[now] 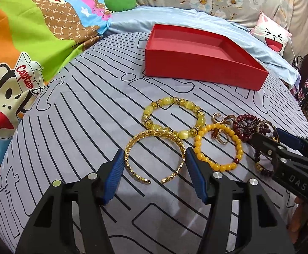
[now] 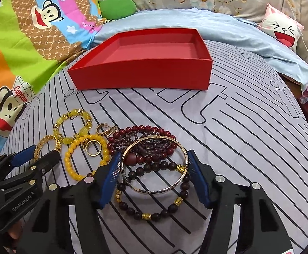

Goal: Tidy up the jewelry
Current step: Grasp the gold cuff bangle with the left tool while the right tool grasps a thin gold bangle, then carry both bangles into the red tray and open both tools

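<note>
A gold cuff bangle (image 1: 156, 133) lies on the grey bedspread, and my left gripper (image 1: 154, 156) is shut on it, one blue pad on each side. Beside it are a pale yellow bead bracelet (image 1: 165, 101), an orange-yellow bead bracelet (image 1: 219, 166), gold rings (image 1: 222, 139) and dark red beads (image 1: 245, 124). My right gripper (image 2: 154, 164) is shut on a thin metal bangle (image 2: 154, 191) that rests on the dark red bead bracelets (image 2: 149, 130). Another dark bracelet with gold beads (image 2: 145, 216) lies under it. The open red box (image 1: 196, 67) (image 2: 141, 74) stands behind the jewelry with nothing in it.
A cartoon monkey quilt (image 1: 26, 42) and a green pillow (image 1: 118, 0) lie to the left. A light blue sheet (image 2: 175, 21) lies behind the box, with a cat-face cushion (image 2: 281, 29) at the back right. The bed edge drops off on the right.
</note>
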Demonstrator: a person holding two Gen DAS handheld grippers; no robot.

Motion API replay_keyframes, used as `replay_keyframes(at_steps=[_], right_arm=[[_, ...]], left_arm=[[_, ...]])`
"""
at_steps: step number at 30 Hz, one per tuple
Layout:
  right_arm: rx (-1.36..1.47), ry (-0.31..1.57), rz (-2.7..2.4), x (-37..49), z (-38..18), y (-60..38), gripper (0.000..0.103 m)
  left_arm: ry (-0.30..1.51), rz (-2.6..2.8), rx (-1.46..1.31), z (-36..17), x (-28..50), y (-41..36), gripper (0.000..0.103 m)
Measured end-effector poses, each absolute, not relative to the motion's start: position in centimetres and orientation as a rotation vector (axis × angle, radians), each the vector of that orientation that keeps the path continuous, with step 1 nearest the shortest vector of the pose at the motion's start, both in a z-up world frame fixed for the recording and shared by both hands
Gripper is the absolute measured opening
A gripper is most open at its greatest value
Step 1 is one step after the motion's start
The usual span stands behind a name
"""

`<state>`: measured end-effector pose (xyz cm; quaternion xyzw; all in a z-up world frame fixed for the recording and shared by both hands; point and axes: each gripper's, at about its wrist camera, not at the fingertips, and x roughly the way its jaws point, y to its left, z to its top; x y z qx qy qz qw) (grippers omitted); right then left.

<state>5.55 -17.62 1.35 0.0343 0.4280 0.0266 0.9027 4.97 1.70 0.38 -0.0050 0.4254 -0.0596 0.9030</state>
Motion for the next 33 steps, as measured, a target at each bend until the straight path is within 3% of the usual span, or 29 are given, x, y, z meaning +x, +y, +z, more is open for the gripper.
replay_keyframes(at_steps=[18, 25, 33], right_arm=[[0.167, 0.784, 0.080, 3.2, 7.5, -20.2, 0.060], [0.166, 0.733, 0.114, 9.8, 11.4, -20.8, 0.060], [0.158, 0.759, 0.112, 22.6, 12.2, -21.4, 0.060]], left_arm=[[0.808, -0.185, -0.030, 6.4, 4.4, 0.8, 0.056], [0.745, -0.234, -0.001, 11.1, 10.3, -1.1, 0.056], [0.771, -0.288, 0.001, 12.1, 23.0, -4.3, 0.056]])
